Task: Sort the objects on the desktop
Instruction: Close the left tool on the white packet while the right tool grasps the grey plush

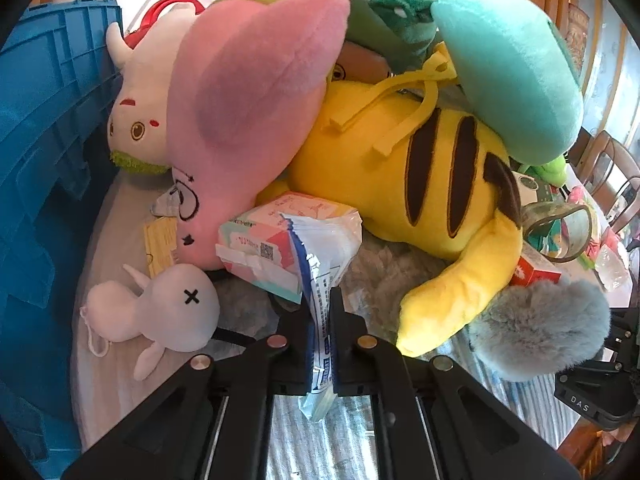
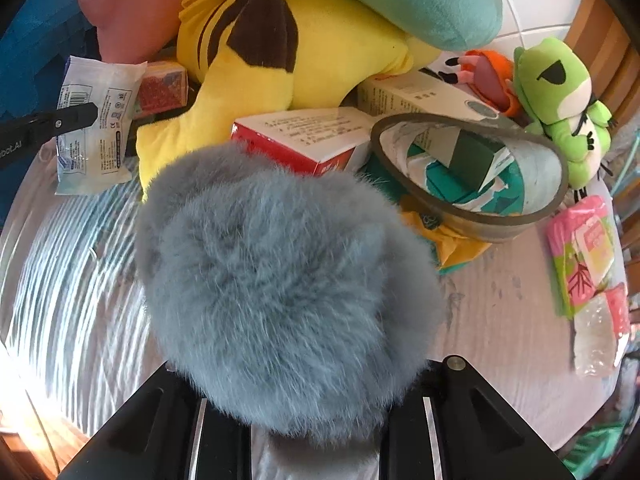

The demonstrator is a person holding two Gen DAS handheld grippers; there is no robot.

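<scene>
Pale cloth-covered table [image 2: 500, 300] under plush clutter

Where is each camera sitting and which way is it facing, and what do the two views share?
Left wrist: on the left gripper, looking down along its fingers at the toy pile; the jaws are shut on a white packet; the right gripper shows at the right edge.
Right wrist: on the right gripper, looking steeply down at the table; a grey fluffy toy hides its fingertips.
Shared: packet, grey toy, yellow plush, tape roll, red box.
</scene>
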